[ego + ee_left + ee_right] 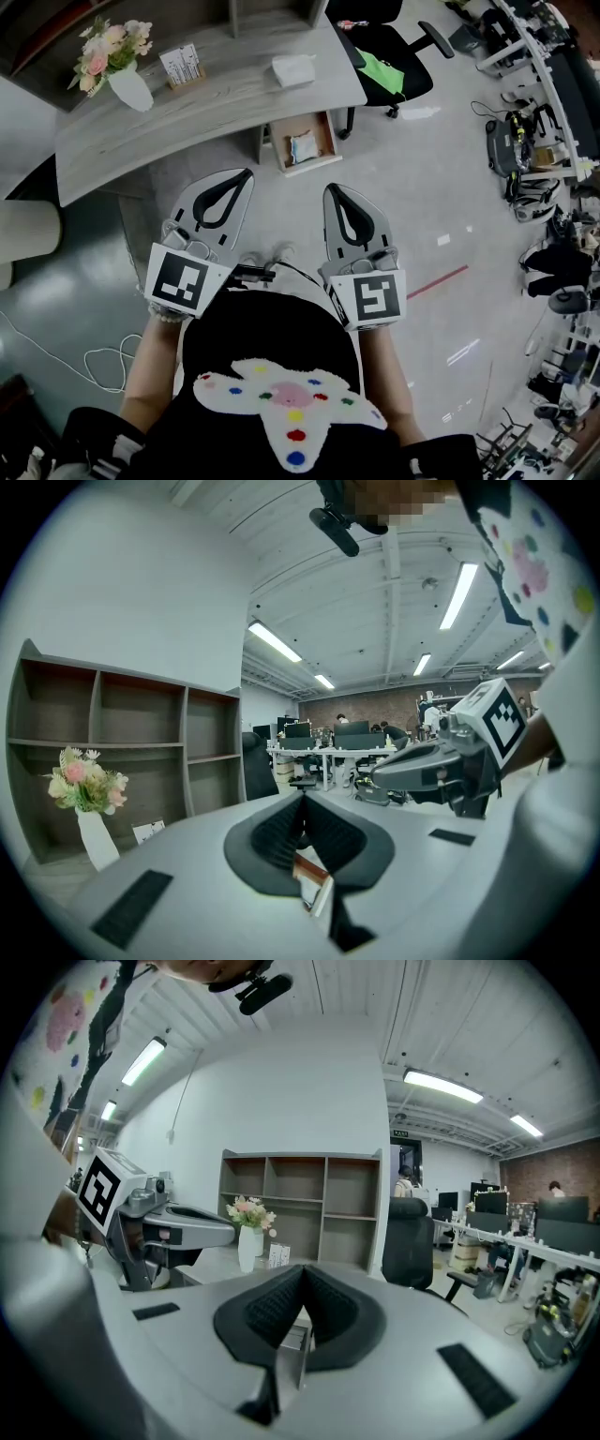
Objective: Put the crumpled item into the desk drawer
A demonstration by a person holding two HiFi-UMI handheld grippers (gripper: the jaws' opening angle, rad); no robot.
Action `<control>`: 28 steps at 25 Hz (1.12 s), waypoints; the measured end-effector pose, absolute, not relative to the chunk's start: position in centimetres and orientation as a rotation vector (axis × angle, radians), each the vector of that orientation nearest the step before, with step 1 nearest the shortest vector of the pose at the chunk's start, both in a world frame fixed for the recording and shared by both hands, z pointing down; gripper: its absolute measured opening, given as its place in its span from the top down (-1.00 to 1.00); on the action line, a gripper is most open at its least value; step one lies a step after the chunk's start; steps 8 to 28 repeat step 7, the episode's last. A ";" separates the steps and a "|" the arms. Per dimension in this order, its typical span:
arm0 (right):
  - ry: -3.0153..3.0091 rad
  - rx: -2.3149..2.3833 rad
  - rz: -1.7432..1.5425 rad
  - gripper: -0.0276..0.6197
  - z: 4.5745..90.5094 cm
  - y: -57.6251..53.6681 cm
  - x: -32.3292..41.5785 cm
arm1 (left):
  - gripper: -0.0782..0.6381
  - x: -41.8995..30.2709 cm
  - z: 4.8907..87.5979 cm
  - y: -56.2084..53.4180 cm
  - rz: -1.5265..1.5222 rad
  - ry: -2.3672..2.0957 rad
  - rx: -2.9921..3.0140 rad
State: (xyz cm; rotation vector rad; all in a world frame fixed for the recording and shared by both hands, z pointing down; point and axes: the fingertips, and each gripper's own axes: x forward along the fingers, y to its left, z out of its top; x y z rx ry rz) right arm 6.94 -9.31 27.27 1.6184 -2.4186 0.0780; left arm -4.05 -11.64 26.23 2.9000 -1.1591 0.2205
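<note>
Nearby, an office chair [389,58] neighbours the open drawer [320,132].

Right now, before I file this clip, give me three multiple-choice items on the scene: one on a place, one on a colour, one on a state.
1. Where does the crumpled white item lie?
A. on the desk top
B. on the floor
C. on the office chair

2. What colour is the vase that holds the flowers?
A. black
B. white
C. red

3. How does the desk drawer stand?
A. pushed fully shut
B. taken out and set on the chair
C. pulled open

Answers:
1 A, because the head view shows it lying on the grey surface near the right end.
2 B, because the vase is plain white under pink and cream blooms.
3 C, because the drawer juts out below the desk with its inside showing.
</note>
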 end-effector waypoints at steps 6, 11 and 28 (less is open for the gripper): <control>-2.416 1.617 0.079 0.90 27.2 -9.4 7.0 | 0.75 -3.9 26.1 -11.7 0.215 -1.160 2.901; -2.415 1.616 0.080 0.90 27.2 -9.4 7.0 | 0.75 -3.9 26.1 -11.7 0.215 -1.160 2.900; -2.415 1.616 0.080 0.90 27.2 -9.4 7.0 | 0.75 -3.9 26.1 -11.7 0.215 -1.160 2.900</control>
